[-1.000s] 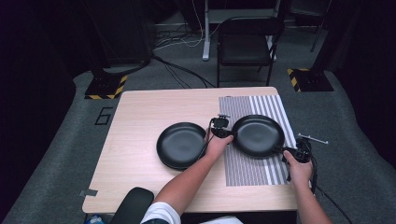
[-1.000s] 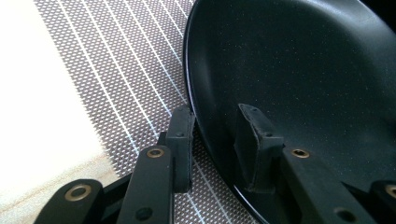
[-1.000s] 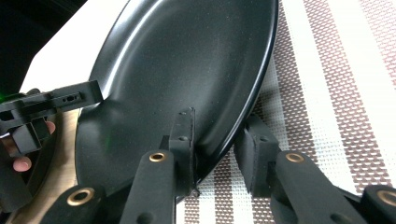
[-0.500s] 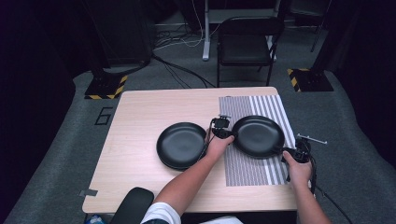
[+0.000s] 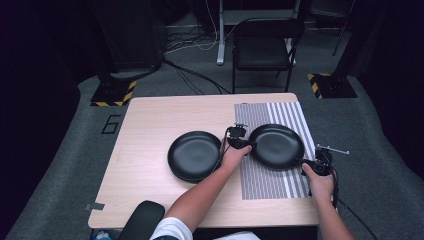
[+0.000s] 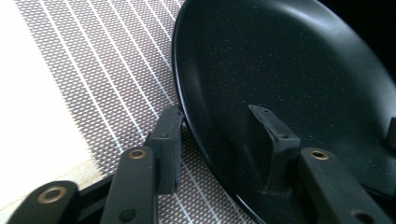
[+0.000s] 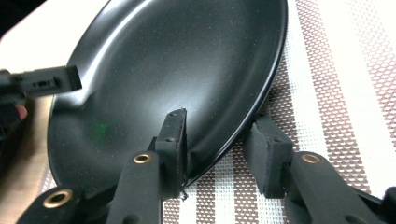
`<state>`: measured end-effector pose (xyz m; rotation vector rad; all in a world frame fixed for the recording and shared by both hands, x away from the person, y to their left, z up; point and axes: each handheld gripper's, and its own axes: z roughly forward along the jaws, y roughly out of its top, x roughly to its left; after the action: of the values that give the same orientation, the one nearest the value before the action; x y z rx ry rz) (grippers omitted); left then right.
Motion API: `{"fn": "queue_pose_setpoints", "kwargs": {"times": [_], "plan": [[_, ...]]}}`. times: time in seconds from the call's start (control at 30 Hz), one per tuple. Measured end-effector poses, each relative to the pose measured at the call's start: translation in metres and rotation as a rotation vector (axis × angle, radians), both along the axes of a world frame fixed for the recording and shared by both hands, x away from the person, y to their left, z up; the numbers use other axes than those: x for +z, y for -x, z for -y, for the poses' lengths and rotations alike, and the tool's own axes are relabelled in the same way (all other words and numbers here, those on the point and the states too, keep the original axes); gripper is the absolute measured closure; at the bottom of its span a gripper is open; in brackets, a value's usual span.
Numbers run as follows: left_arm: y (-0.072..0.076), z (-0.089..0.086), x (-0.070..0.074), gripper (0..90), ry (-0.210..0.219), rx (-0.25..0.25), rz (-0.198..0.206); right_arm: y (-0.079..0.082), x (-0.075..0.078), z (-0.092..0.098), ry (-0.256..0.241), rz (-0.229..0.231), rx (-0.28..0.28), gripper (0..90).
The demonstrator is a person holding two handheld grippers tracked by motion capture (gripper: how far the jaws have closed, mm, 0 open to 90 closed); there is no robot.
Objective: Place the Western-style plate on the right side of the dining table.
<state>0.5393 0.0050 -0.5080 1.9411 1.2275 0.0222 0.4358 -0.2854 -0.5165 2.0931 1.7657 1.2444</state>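
A black plate [image 5: 277,146] lies on a striped placemat [image 5: 270,182] at the right of the table. My left gripper [image 5: 248,144] is at its left rim. In the left gripper view the jaws straddle that rim [image 6: 196,140], one finger [image 6: 169,144] outside over the mat and one inside the plate, with a gap left: left gripper [image 6: 219,135] open. My right gripper [image 5: 306,162] is at the plate's near right rim. In the right gripper view it [image 7: 219,140] is also open astride the rim, one finger [image 7: 173,140] inside and one outside. A second black plate [image 5: 195,155] sits on bare wood to the left.
The wooden table [image 5: 150,130] has free room at its left and back. The placemat reaches the table's right edge. A folding chair [image 5: 265,50] stands behind the table, with cables and yellow-black stand bases [image 5: 112,92] on the floor.
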Motion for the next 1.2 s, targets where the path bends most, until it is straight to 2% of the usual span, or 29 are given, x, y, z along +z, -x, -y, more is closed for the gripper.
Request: {"fn": "queue_pose_setpoints", "kwargs": {"times": [0.17,0.3,0.43,0.73,1.03,1.2], "plan": [[0.0,-0.002,0.003,52.5,0.008,-0.001,0.007,0.002,0.002,-0.002,0.03,0.014,0.015,55.8],[0.0,-0.005,0.005,52.1,0.013,-0.006,0.006,0.005,0.004,-0.001,0.026,0.009,0.022,54.7],[0.0,-0.006,0.006,51.5,0.01,-0.011,0.007,0.008,0.006,-0.002,0.049,0.019,0.027,53.6],[0.002,-0.009,0.011,50.0,0.006,-0.008,0.025,0.012,0.011,-0.001,0.06,0.028,0.019,53.4],[0.006,-0.02,0.021,47.7,-0.009,-0.02,0.06,0.018,0.024,-0.001,0.091,0.082,0.014,52.8],[0.01,-0.033,0.031,47.8,-0.014,-0.021,0.101,0.018,0.035,-0.01,0.108,0.121,0.033,52.7]]}}
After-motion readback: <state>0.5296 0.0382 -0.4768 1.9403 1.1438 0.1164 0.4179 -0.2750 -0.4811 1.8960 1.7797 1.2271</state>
